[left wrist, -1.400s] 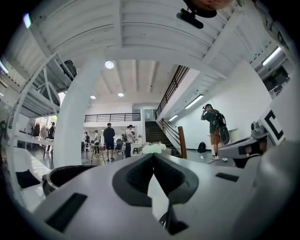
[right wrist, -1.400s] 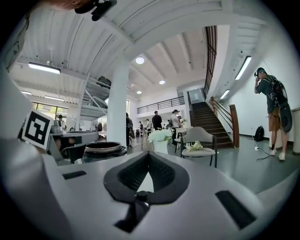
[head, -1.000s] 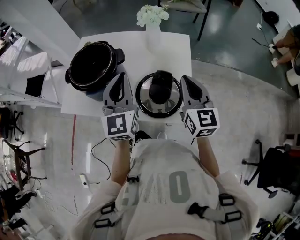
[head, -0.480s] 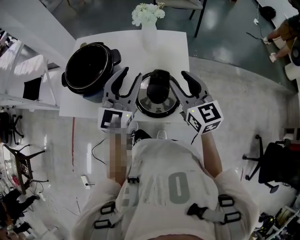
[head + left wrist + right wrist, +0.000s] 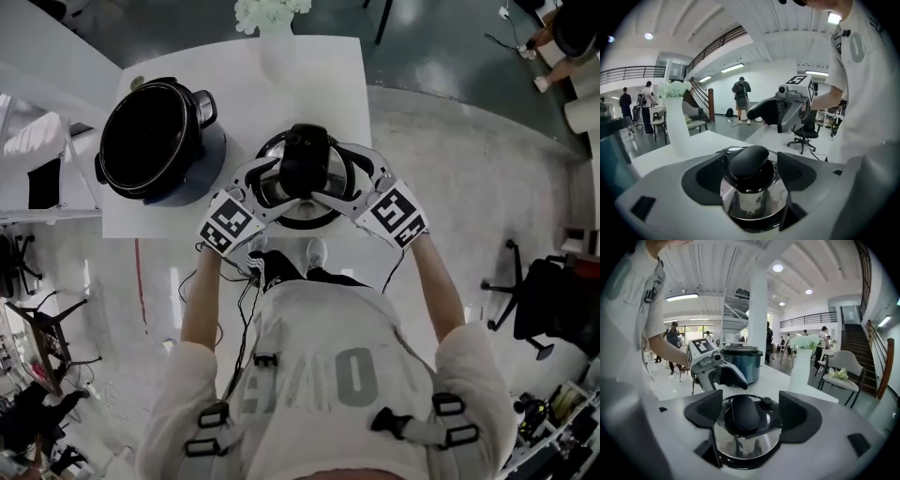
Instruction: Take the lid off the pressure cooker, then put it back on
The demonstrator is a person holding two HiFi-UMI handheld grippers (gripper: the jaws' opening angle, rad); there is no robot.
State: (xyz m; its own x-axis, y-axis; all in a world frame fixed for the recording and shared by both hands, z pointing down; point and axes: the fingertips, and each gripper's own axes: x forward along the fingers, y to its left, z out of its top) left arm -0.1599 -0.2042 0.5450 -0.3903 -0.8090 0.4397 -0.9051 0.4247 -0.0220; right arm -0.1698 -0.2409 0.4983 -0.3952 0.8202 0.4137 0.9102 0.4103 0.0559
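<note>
at the worktop (image 5: 319,84) edge, left tool (image 5: 750,169) and right tool (image 5: 751,409), jaws just now opening wide, straddle the lid (image 5: 304,167) unclamped; uneven squeezing could tip it off.

**Contact With the Lid Stays Out of Our Sight**

From above, the left gripper (image 5: 270,187) and the right gripper (image 5: 342,183), whose jaws have just been opening with the lid (image 5: 305,164) between them, cover the lid's rim on both sides. We cannot tell whether any pad touches it. In each gripper view that gripper's own body hides the lid's near edge. Left of the left gripper's jaws the pressure cooker pot (image 5: 610,154) is a dark blur cut by the picture's edge. Beyond the right gripper's jaws the left gripper hides part of it. Farther beyond both grippers, the flowers (image 5: 267,11) are cut off at the top, and the people (image 5: 740,101) are too small to tell apart.
</note>
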